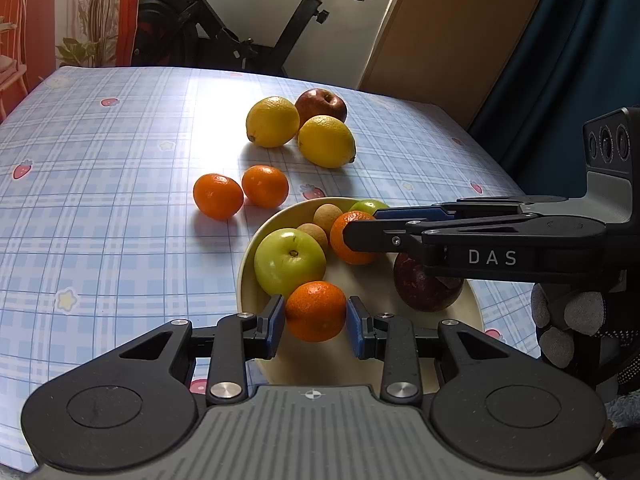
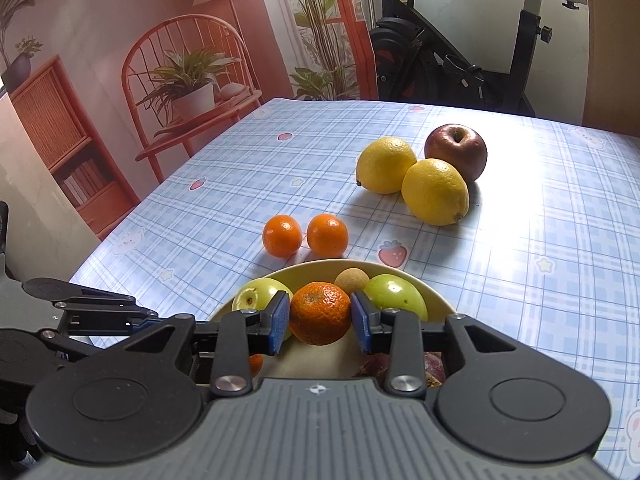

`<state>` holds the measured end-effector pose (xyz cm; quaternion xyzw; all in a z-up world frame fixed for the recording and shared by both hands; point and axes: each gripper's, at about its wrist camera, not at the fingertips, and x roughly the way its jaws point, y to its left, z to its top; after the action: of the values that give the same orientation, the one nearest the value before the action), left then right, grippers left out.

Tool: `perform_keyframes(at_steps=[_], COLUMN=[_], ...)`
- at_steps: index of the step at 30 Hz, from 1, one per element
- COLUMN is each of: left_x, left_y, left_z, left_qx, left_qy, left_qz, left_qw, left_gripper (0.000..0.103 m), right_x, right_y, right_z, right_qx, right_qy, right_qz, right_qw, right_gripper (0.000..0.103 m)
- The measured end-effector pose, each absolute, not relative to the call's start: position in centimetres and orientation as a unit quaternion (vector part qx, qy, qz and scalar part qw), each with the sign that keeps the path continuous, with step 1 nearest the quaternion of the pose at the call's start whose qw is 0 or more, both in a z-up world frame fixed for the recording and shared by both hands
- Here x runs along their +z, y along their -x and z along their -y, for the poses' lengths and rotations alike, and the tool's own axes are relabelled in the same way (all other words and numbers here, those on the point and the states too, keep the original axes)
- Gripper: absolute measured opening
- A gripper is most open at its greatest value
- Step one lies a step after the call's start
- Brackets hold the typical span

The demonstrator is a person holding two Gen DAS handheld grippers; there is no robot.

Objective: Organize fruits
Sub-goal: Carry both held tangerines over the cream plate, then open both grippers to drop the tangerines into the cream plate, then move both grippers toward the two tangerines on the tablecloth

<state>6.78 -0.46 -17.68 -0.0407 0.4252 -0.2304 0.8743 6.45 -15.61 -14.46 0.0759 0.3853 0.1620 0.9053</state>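
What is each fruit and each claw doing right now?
Left gripper: shut on a mandarin in the bowl.
Right gripper: shut on another mandarin.
Green apples: in the bowl.
Lemons, red apple, two mandarins: lying on the table.

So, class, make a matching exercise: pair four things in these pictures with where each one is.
1. red apple
2. green apple
3. left tool
4. pair of loose tangerines

a. inside the plate
b. shut on a tangerine
c. behind the two lemons
d. on the cloth just beyond the plate

Pairs: 1-c, 2-a, 3-b, 4-d
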Motion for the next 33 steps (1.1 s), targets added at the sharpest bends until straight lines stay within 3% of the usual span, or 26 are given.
perform_keyframes(at_steps=[15,33], left_x=[-17.2,-12.9], left_y=[-6.9,-10.4], left_z=[-0.1,-3.7], left_qx=[-0.212,-0.141], left_qy=[0.046,0.063], left_qz=[-0.411,-0.347], left_qw=[0.885,0.925], left_gripper=[0.035,0.035], right_x=[-13.8,-12.4], right_y=[-6.2,-7.3], right_z=[16.1,17.6], right_qx=[0.159,0.140], right_qy=[-0.085,-0.082], right_qz=[-0.370,-0.347], right_qw=[0.911,0.924], right_gripper=[0.037,0.037])
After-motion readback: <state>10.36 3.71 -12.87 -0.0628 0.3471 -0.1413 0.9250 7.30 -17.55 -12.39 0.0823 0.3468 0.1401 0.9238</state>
